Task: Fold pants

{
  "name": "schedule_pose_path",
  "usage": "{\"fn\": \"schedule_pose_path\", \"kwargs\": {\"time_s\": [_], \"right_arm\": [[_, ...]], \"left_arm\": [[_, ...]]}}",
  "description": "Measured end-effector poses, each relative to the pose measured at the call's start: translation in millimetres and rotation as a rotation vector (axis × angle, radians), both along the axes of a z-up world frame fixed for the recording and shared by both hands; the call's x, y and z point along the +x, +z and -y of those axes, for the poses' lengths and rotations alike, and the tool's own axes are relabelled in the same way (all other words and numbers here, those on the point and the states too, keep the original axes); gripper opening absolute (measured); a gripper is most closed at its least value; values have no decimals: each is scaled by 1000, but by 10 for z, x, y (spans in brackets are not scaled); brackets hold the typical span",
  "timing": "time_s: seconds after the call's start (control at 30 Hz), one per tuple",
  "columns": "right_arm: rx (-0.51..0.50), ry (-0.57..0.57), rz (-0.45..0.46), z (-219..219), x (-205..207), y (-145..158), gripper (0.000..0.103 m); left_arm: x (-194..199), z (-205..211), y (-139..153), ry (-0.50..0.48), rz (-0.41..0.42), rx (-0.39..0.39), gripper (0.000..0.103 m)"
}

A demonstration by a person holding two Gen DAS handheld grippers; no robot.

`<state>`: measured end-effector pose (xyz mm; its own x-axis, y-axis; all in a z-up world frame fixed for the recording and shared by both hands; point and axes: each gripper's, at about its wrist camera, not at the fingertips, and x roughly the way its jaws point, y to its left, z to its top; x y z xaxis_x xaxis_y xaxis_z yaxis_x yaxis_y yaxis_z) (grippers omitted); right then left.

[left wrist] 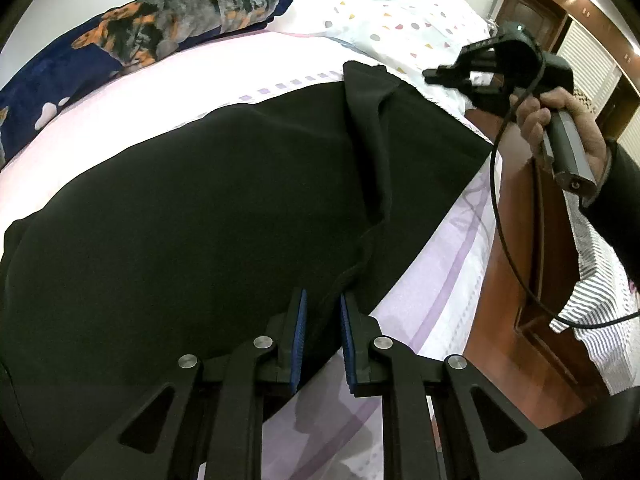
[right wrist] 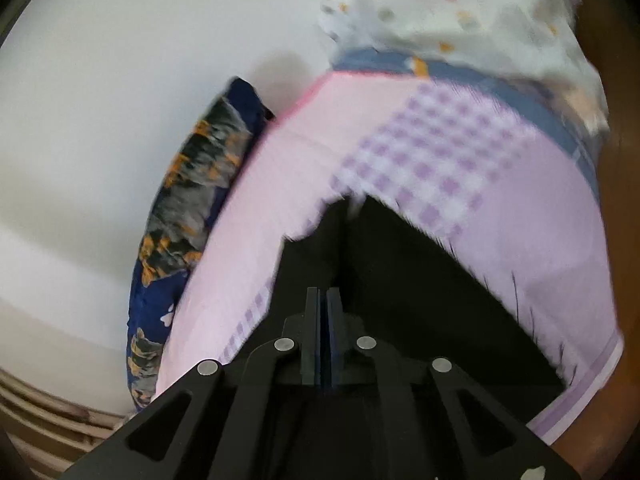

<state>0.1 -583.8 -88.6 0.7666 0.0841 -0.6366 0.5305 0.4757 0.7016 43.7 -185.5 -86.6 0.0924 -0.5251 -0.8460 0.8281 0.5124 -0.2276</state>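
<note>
Pants (left wrist: 192,208): black, lying spread across the pink sheet (left wrist: 120,104) of the bed, reaching toward the right edge; 1 raised fold is running from the near edge to the far corner.
Left gripper (left wrist: 323,312): pointing down at the near edge; its blue pads (left wrist: 301,320) are sitting narrowly apart with the bunched seam between them, apparently pinching it.
Right gripper (right wrist: 322,308): held in a hand (left wrist: 560,128) above the far right corner; jaws pressed together with no cloth visibly between them.
Blanket (left wrist: 132,40): lying along the far left side, well apart from the pants.
Risk 1: the thin seam may be slipping out under pull.
Risk 2: the right gripper is carrying no cloth, so a 1-sided lift would skew the fold.
</note>
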Motion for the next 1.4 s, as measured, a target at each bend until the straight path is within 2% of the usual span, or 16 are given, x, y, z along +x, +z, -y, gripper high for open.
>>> {"fn": "schedule_pose_path", "kwargs": {"time_s": [0.1,0.3,0.37,0.4,0.43,0.47,0.53,0.63,0.8,0.97,1.07,1.17,1.4], "right_arm": [[35,-11,-21,-33,55,-142,35],[52,-19,-12,-37,214,-244,35],[63,-24,-17,-3,283,-281,35],[64,-24,-15,7,305,-284,28],[66,-16,-7,15,336,-280,13],[65,-5,2,16,359,-259,7],[35,-3,3,4,377,-187,5],[-33,-4,20,-34,296,5,4],[-114,-68,9,-4,-198,237,4],[-141,-117,-115,-8,-696,43,4],[-116,-155,-149,-13,-902,-113,3],[-108,-179,-152,-50,-991,-154,3],[-192,-169,-202,-132,-967,-178,3]], "left_arm": [[11,-7,1,0,-1,0,17],[28,2,-1,-1,-5,1,17],[25,7,-3,-1,-3,2,17],[24,9,-3,0,-2,2,17],[24,10,-4,1,-2,3,17],[25,13,-5,0,-2,3,17],[30,15,-3,3,-4,2,17],[34,14,-3,3,-5,4,17],[31,3,8,-4,5,0,17],[-11,23,37,-36,41,9,17],[-25,33,46,-49,55,16,17],[-30,48,56,-66,72,26,17],[-41,79,9,-88,82,41,17]]}}
